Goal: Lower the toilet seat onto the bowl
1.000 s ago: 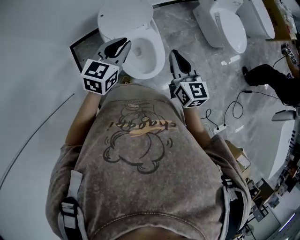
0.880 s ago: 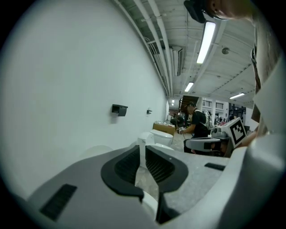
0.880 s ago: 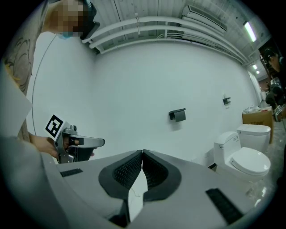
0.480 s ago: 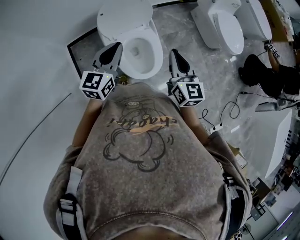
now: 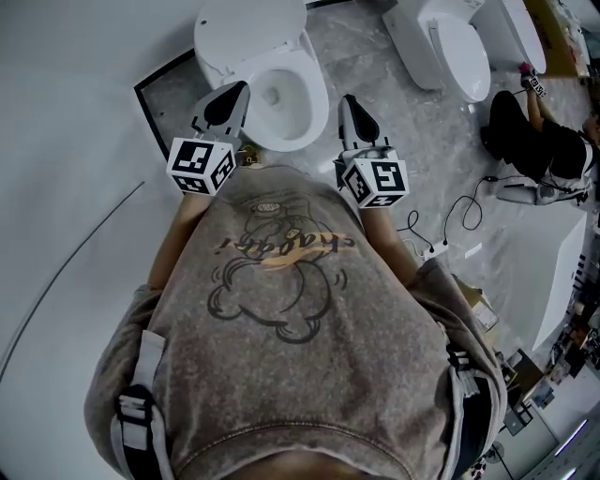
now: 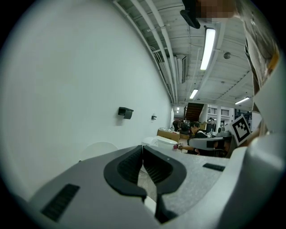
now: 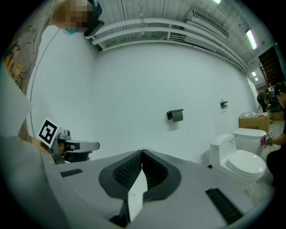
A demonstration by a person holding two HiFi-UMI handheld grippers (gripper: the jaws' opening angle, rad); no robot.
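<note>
seat (image 5: pixel 249 28) is up at 12 o'clock in the head view, open bowl (image 5: pixel 314 108) just under it. My read: rigid slick plastic, light, hinged, so it slams if dropped. Take its free top edge and ease it down. left gripper (image 5: pixel 240 88) at the bowl's 8, right gripper (image 5: pixel 346 100) at its 4, both pinched closed, empty. vs a second ago: left jaws were slightly apart, now together; seat unmoved.
</note>
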